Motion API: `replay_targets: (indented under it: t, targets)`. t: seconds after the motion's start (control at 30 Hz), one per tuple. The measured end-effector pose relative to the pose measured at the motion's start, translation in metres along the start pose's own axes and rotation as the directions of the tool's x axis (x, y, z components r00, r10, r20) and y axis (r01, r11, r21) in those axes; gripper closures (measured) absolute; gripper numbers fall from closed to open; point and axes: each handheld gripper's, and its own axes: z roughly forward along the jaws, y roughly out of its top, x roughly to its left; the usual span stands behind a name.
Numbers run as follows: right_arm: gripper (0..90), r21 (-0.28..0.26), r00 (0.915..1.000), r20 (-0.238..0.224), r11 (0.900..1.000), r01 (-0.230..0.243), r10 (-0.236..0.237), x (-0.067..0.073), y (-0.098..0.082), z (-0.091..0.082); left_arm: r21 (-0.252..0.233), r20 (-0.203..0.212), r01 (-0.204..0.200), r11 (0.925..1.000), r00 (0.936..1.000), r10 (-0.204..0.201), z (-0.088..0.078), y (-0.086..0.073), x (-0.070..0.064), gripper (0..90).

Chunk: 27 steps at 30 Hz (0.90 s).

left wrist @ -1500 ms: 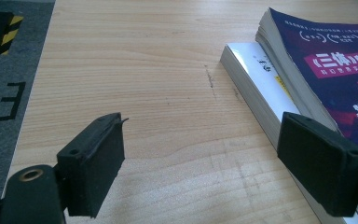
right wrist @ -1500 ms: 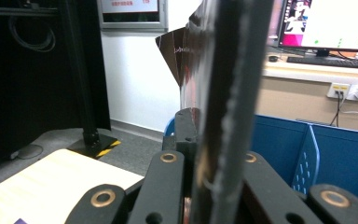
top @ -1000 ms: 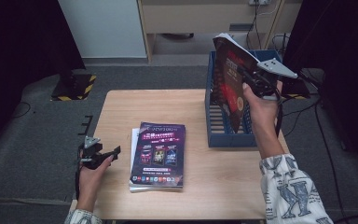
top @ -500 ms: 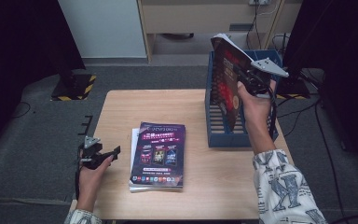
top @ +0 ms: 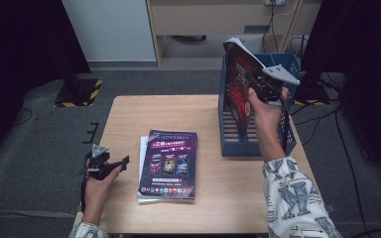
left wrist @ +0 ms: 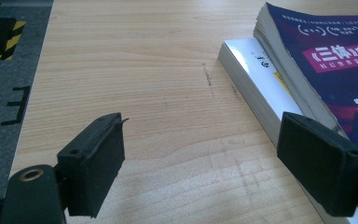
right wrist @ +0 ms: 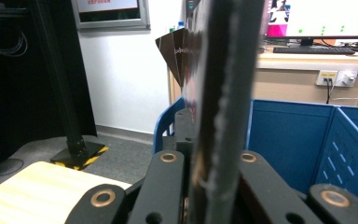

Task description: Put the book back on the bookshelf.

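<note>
Wooden table (top: 129,124) with blue file rack (top: 284,141) at far right. Right gripper (top: 258,89), clamped on a magazine (top: 238,84), has lowered it upright into the rack. Left gripper (top: 110,166) waits open beside the near stack of books (top: 168,166).

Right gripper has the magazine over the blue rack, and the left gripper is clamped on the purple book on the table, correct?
Not quite. The left gripper is open, its jaws empty beside the purple book, as the left gripper view shows. The right gripper does hold the magazine over the blue rack.
</note>
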Motion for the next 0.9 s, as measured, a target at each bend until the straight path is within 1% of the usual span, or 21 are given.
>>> replay_targets:
  t: [0.03,0.13,0.23,0.27,0.53,0.7,0.9]
  targets:
    - [86.8,0.0,1.0,0.0,1.0,0.0,0.0,0.0,0.0,0.0,0.0,0.0,0.0,1.0,1.0,0.0,0.0,0.0,0.0,14.7]
    - [86.8,-0.012,1.0,0.006,1.0,0.004,-0.004,-0.002,-0.009,0.004,0.0,0.0,-0.001,1.0,1.0,0.001,0.0,0.0,0.0,14.7]
    - [86.8,-0.006,0.9999,0.01,1.0,0.007,-0.006,-0.003,-0.012,0.005,0.003,0.0,-0.003,1.0,1.0,0.003,0.001,0.0,0.0,14.7]
    - [86.8,-0.009,0.9999,0.016,1.0,0.007,-0.006,-0.004,-0.016,0.006,0.003,0.0,-0.006,1.0,1.0,0.006,0.001,0.0,0.0,14.7]
    - [86.8,-0.024,0.9997,0.024,1.0,-0.01,0.01,-0.005,-0.026,0.011,0.002,-0.002,-0.014,0.9999,0.9999,0.014,0.002,0.0,-0.002,14.7]
    - [86.8,-0.026,0.9995,0.031,1.0,-0.008,0.009,-0.005,-0.034,0.014,0.003,-0.004,-0.013,0.9999,0.9999,0.014,0.003,0.0,-0.002,14.8]
    - [86.8,-0.02,0.9989,0.046,1.0,-0.009,0.009,-0.007,-0.043,0.014,0.008,-0.004,-0.023,0.9997,0.9997,0.023,0.003,0.0,-0.003,14.8]
